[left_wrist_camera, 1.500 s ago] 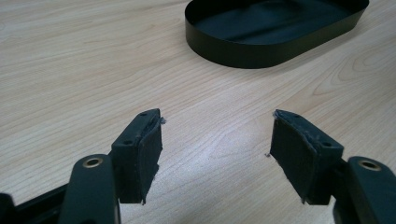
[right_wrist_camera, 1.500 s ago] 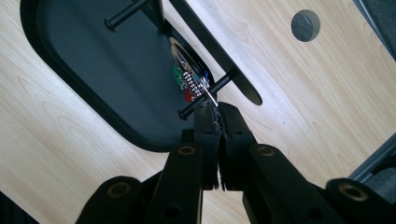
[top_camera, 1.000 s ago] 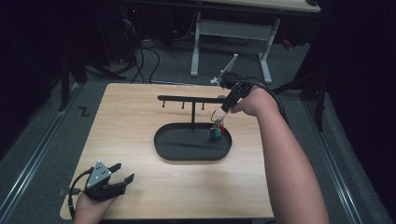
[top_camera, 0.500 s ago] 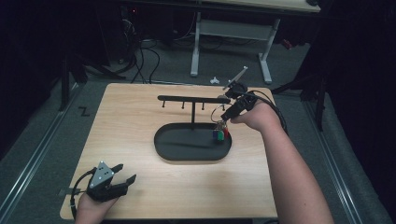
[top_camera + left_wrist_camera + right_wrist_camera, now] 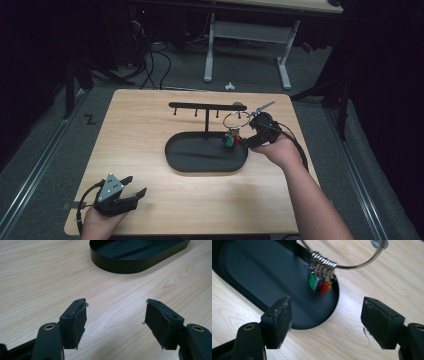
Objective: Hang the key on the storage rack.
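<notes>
A metal key ring (image 5: 236,120) with several coloured tags (image 5: 230,141) hangs at the right end of a black rack's bar (image 5: 200,105), over the right end of the black oval tray (image 5: 200,152). My right gripper (image 5: 243,139) sits just right of the tags. In the right gripper view the ring (image 5: 352,265) and tags (image 5: 319,282) hang beyond my right gripper (image 5: 327,320). Its jaws have just been opening and nothing is between them. My left gripper (image 5: 132,192) rests open at the table's front left, and its own view (image 5: 116,315) has bare wood between the jaws.
The wooden table (image 5: 150,130) carries the rack and tray in its middle. The tray's wall (image 5: 135,265) lies ahead of the left gripper. Beyond the table's far edge stand a white desk frame (image 5: 282,55) and cables (image 5: 150,60) on the floor.
My right hand has come down and back from the rack bar, its jaws have spread, and the key ring now hangs free of them. The left hand has stayed put.
</notes>
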A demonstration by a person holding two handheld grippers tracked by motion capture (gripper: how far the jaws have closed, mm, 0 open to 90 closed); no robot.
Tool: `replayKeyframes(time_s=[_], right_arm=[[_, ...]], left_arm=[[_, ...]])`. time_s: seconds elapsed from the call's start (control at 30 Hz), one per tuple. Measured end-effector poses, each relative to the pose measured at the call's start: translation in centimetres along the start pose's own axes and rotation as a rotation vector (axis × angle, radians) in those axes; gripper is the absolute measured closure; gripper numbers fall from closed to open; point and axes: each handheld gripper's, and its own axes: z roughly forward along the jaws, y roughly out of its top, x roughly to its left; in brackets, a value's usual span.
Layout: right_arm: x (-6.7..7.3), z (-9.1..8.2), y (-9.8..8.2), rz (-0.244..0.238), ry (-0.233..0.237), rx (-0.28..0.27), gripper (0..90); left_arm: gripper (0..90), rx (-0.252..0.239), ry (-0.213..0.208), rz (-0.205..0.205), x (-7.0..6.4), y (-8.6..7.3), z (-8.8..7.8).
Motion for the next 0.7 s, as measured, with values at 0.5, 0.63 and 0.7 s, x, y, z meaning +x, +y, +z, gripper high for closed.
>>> replayKeyframes(time_s=[0.5,0.63,0.7], right_arm=[[1.8,3.7,-8.3,0.083,0.032,-0.174,20.1],[2.2,4.3,-10.0,0.108,0.029,-0.217,14.9],[2.6,4.7,-11.4,0.124,0.005,-0.267,14.9]], left_arm=[[33.6,0.009,-0.014,0.015,-0.3,-0.1,0.2],[33.4,0.007,-0.007,0.021,-0.4,-0.1,0.2],[33.4,0.007,-0.008,0.022,-0.5,-0.1,0.3]])
